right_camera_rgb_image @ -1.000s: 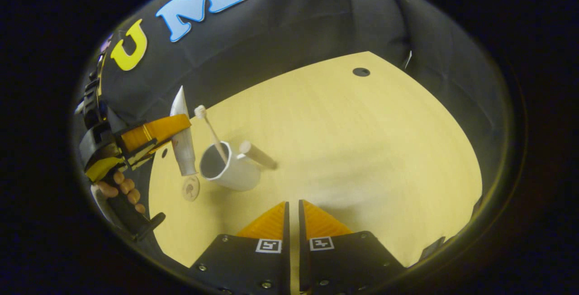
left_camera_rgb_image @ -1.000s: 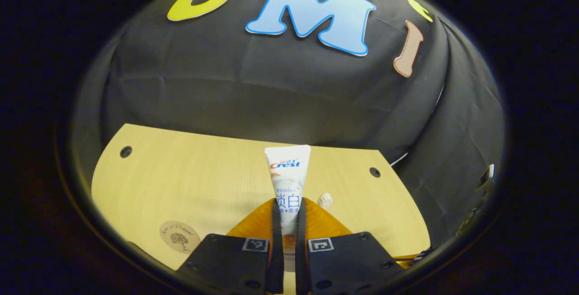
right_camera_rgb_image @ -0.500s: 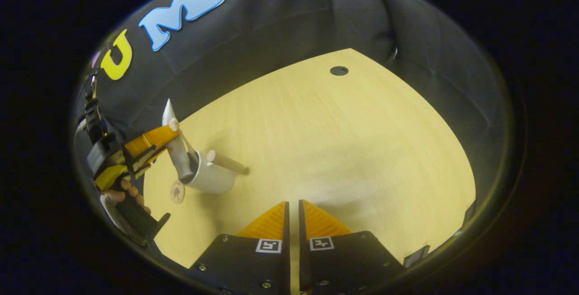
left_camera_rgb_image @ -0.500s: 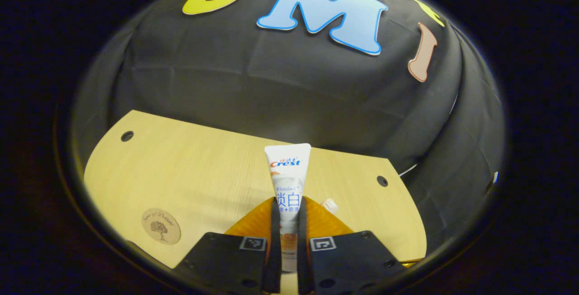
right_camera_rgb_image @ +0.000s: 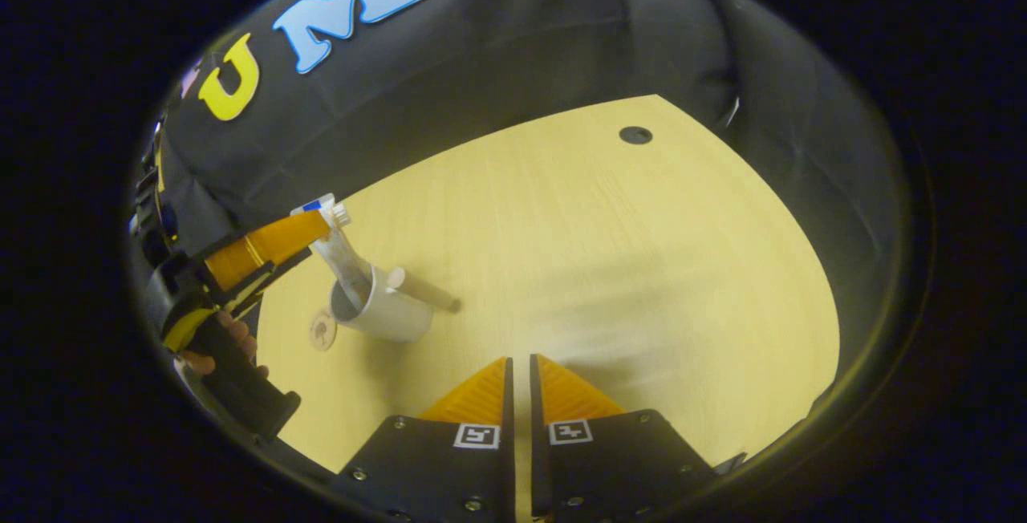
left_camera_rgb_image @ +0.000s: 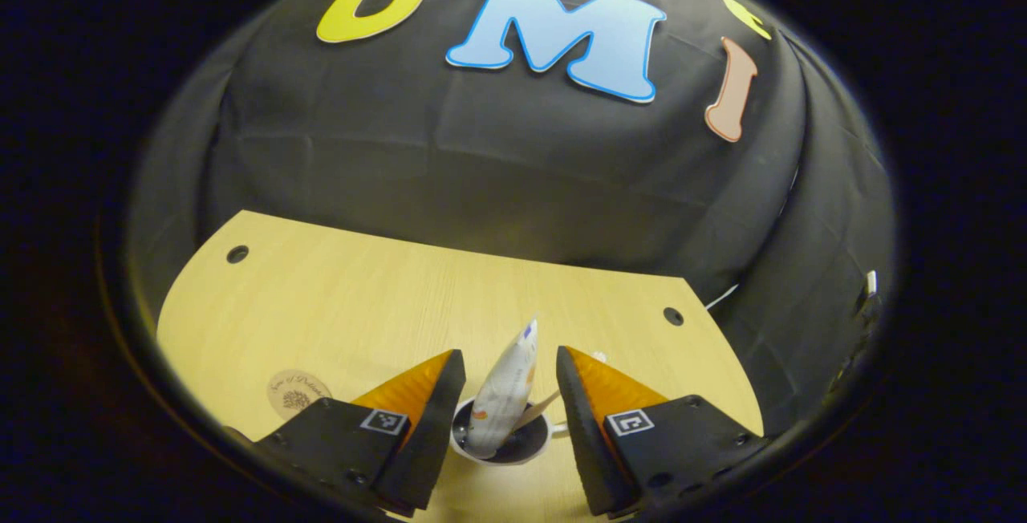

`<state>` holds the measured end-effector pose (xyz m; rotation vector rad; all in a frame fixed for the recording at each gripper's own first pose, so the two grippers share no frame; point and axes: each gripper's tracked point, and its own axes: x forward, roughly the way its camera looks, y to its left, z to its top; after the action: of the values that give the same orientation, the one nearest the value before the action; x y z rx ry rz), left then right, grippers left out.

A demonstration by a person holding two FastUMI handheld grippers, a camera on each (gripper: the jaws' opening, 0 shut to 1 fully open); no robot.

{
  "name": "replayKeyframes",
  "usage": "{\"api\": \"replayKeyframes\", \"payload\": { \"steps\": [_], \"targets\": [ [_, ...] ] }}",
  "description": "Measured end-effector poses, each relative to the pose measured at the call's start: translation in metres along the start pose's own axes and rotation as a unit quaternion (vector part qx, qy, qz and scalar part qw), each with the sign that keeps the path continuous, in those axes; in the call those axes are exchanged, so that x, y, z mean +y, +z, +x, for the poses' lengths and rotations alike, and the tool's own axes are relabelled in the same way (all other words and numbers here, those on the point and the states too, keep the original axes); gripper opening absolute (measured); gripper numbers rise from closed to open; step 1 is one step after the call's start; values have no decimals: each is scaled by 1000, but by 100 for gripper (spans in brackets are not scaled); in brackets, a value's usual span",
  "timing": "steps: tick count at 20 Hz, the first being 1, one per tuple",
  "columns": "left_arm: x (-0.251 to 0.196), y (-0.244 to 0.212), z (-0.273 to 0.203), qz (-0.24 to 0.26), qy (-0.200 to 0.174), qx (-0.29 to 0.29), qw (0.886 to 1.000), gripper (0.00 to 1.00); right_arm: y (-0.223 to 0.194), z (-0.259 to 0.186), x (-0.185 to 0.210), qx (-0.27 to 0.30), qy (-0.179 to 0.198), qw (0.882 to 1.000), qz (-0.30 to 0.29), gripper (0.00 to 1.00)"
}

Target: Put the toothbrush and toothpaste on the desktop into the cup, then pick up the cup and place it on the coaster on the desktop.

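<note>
White plastic toothpaste tube (left_camera_rgb_image: 504, 391) leans in white cylindrical cup (left_camera_rgb_image: 499, 449) between left gripper (left_camera_rgb_image: 504, 383) wide-spread fingers; right gripper (right_camera_rgb_image: 518, 383) fingers closed, empty.

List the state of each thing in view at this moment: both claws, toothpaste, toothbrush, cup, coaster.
Left claw: open, straddling the toothpaste without touching it.
Right claw: shut, holding nothing, above the desk.
Toothpaste: released, standing tilted in the cup.
Toothbrush: in the cup, leaning on the rim.
Cup: upright on the desk, beside the coaster, not on it.
Coaster: bare.
</note>
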<state>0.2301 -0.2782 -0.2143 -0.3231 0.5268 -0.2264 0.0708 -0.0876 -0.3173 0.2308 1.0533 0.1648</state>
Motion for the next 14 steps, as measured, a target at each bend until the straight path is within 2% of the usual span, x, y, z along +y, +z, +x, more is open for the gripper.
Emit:
{"api": "replayKeyframes", "payload": {
  "steps": [1, 5, 7, 9, 10, 11, 13, 14],
  "targets": [
    [1, 4, -8, 1, 0, -3, 1000, 82, 2, 4, 0, 4, 3, 1000, -14, 9],
    [16, 10, -41, -8, 8, -8, 1000, 79, 14, 16, 4, 27, 21, 995, -92, 11],
    [34, 8, -59, -18, 21, -6, 1000, 79, 24, 25, 9, 43, 32, 986, -158, 20],
    [54, 4, -73, -21, 39, -4, 999, 80, 33, 32, 16, 48, 35, 974, -220, 21],
    [65, 1, -80, -22, 48, -1, 999, 80, 36, 36, 19, 54, 39, 966, -251, 24],
    [75, -4, -86, -22, 57, 2, 998, 80, 39, 40, 26, 61, 49, 957, -279, 21],
    [95, -15, -97, -25, 79, 12, 997, 80, 39, 44, 40, 82, 68, 939, -326, 44],
    [103, -19, -103, -28, 87, 16, 996, 84, 41, 50, 46, 88, 73, 930, -350, 56]
  ]
}}
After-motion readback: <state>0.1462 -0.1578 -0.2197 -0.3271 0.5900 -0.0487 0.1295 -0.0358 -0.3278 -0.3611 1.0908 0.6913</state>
